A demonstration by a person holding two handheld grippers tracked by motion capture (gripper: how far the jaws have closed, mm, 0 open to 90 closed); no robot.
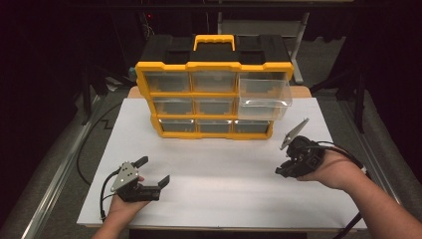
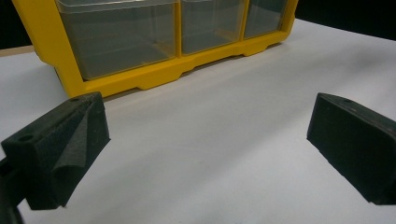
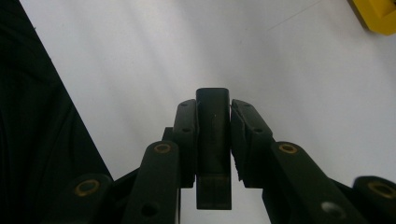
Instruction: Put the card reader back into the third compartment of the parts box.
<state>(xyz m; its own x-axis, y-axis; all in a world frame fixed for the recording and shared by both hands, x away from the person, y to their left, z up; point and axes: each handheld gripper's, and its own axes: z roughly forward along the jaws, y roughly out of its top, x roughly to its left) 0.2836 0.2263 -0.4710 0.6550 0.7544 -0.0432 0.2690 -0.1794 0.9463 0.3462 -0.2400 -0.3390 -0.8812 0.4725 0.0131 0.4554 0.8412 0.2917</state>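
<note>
A yellow and black drawer organizer (image 1: 214, 94) stands at the back of the white board, and its lower row of clear drawers fills the top of the left gripper view (image 2: 140, 79). Its top right clear drawer (image 1: 263, 94) is pulled out. My left gripper (image 1: 153, 171) rests at the front left, open with nothing between its jaws (image 2: 205, 135). Raised off the board at the right, my right gripper (image 1: 279, 171) is shut on a small black oblong block (image 3: 213, 154). The block stands upright between the pads of the right gripper (image 3: 213, 112).
The white board (image 1: 219, 189) lies on a table with dark floor around it. A yellow corner of the organizer (image 3: 378, 14) shows in the right gripper view. Cables trail from both grippers toward the front edge.
</note>
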